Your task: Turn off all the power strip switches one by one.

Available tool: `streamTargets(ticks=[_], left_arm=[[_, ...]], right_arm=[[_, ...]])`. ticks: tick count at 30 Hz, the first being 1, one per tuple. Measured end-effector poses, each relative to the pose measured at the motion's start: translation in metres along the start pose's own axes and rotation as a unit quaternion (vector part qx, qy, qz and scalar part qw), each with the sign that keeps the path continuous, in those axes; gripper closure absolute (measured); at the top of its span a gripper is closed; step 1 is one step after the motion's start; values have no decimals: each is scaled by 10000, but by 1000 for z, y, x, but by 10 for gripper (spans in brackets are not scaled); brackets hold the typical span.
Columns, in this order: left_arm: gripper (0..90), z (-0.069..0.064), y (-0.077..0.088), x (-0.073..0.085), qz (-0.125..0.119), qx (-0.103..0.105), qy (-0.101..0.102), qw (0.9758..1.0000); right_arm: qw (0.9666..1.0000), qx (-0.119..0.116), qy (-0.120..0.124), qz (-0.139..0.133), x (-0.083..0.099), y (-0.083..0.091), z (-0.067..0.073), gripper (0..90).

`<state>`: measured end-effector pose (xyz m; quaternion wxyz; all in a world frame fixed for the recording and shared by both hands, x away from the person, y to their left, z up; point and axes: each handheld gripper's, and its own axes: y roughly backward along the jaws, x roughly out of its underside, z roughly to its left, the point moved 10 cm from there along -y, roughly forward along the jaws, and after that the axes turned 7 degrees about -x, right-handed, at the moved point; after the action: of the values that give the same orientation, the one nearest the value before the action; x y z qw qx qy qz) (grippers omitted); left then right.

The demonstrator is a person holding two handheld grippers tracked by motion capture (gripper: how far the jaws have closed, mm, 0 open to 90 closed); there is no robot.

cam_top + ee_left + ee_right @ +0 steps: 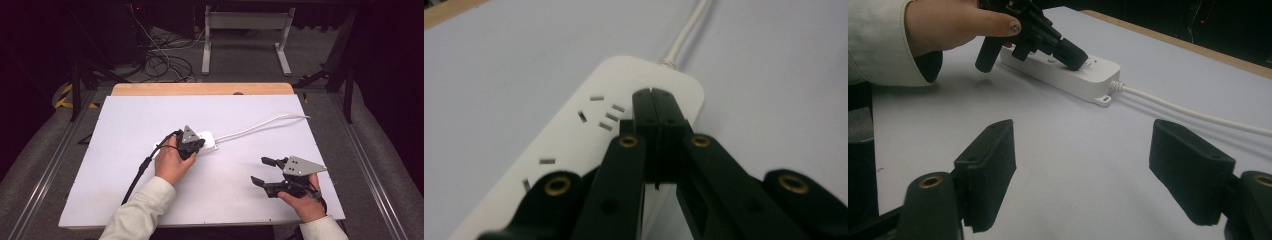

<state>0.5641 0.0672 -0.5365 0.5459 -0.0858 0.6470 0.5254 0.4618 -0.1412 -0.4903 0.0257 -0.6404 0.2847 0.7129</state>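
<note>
In the high view, a white plastic power strip (206,141) lies near the middle of the white counter (125,175), a little above the centre of the frame, and its white round cable (260,125) runs from its right end toward the upper right edge of the counter. The left gripper (191,146), a black tool with a grey three-cornered plate on top, is held by the left hand (171,163) and comes down on the power strip from the lower left. In the left gripper view its two black fingers (644,107) are pressed together with no gap and nothing between them, and their tips rest on the top face of the power strip (574,135), close to the end where the cable (686,30) enters, just to the right of a group of small socket slots (605,116). The right gripper (263,171) is in the lower right part of the high view, held by the right hand (305,202), well apart from the power strip and pointing left. In the right gripper view its two padded black fingers (993,170) stand wide apart and hold nothing; between them is bare counter (1083,190), and farther off, in the upper middle of that frame, are the power strip (1083,80) and the left gripper (1068,52) on it.
</note>
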Motion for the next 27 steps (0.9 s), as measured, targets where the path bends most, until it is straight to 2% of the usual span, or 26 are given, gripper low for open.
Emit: streamTargets(ticks=[4,5,6,7,9,10,11,12,13,14,15,17,18,19,21,24,27], left_arm=[[900,-1,0,-1,-68,-37,8,10000],[900,-2,2,-4,-176,142,147,9996],[900,-2,2,-4,-176,142,147,9996],[900,-5,7,-8,-318,375,412,9979],[900,-6,12,-13,-413,422,468,9972],[900,-7,24,-26,-648,567,603,9945],[900,-7,24,-26,-648,567,603,9945],[893,-6,32,-31,-762,614,630,9932],[893,-8,39,-36,-817,664,744,9917],[769,-7,44,-40,-933,659,682,9911],[733,-7,50,-42,-964,704,674,9906],[723,-5,59,-44,-1017,623,549,9913],[714,-6,63,-45,-1050,651,597,9905],[701,-6,66,-47,-1086,650,518,9906],[685,-9,71,-48,-1111,700,549,9898],[655,-9,75,-52,-1173,680,446,9898],[589,-11,78,-54,-1187,713,543,9889]], right_arm=[[10000,9,4,-7,0,1,0,271],[10000,7,-7,-14,0,1,0,271],[10000,10,-19,-21,0,1,-1,271],[10000,7,-11,-29,0,1,-1,271],[10000,26,-29,-18,0,1,-3,271],[10000,22,-35,-33,0,1,-3,271],[10000,22,-42,-34,0,1,-3,271],[10000,28,-38,-35,0,2,-3,271],[10000,28,-38,-35,0,2,-3,271],[10000,30,-36,-40,0,2,-4,271],[10000,35,-37,-42,0,2,-4,271],[10000,35,-33,-45,0,2,-3,271],[10000,37,-20,-45,0,3,-3,271],[10000,31,-22,-57,-1,3,-2,271],[10000,39,-15,-61,-1,3,-2,271],[10000,44,-14,-46,-1,3,-3,271],[10000,32,-20,-59,-1,3,-3,269]])
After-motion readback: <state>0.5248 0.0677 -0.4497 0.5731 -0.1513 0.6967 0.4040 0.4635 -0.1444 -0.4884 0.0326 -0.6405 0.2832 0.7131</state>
